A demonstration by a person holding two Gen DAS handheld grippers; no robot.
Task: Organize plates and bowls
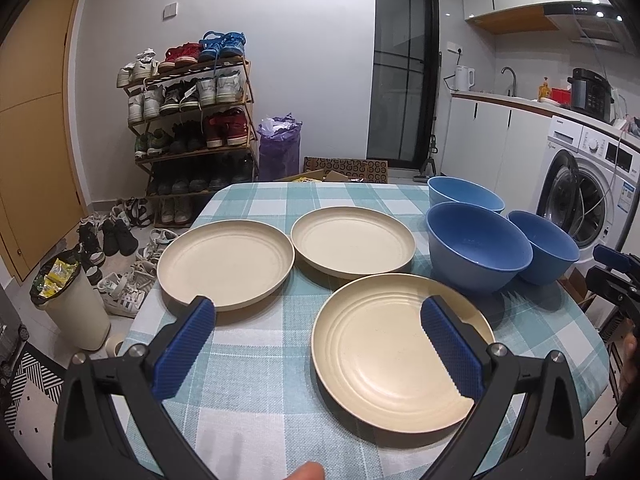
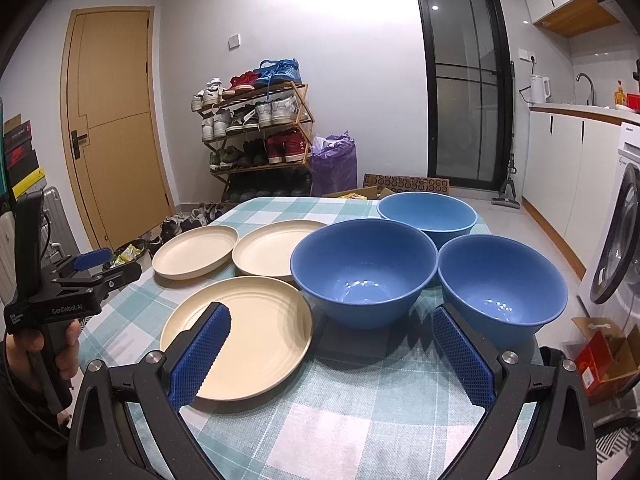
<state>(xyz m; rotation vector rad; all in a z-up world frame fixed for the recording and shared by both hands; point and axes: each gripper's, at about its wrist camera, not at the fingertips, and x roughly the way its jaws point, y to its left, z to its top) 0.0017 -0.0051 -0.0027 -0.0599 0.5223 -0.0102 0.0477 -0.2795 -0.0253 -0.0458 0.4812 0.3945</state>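
Two tools hover spread wide and empty: the left tool (image 1: 318,320) over the nearest cream plate (image 1: 400,356), the right tool (image 2: 332,330) before three blue bowls (image 2: 362,270). Beneath lies a checked table (image 2: 340,412); beyond, a shoe rack (image 2: 260,132) and door (image 2: 114,120).

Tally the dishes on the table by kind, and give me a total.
Plates: 3
Bowls: 3
Total: 6
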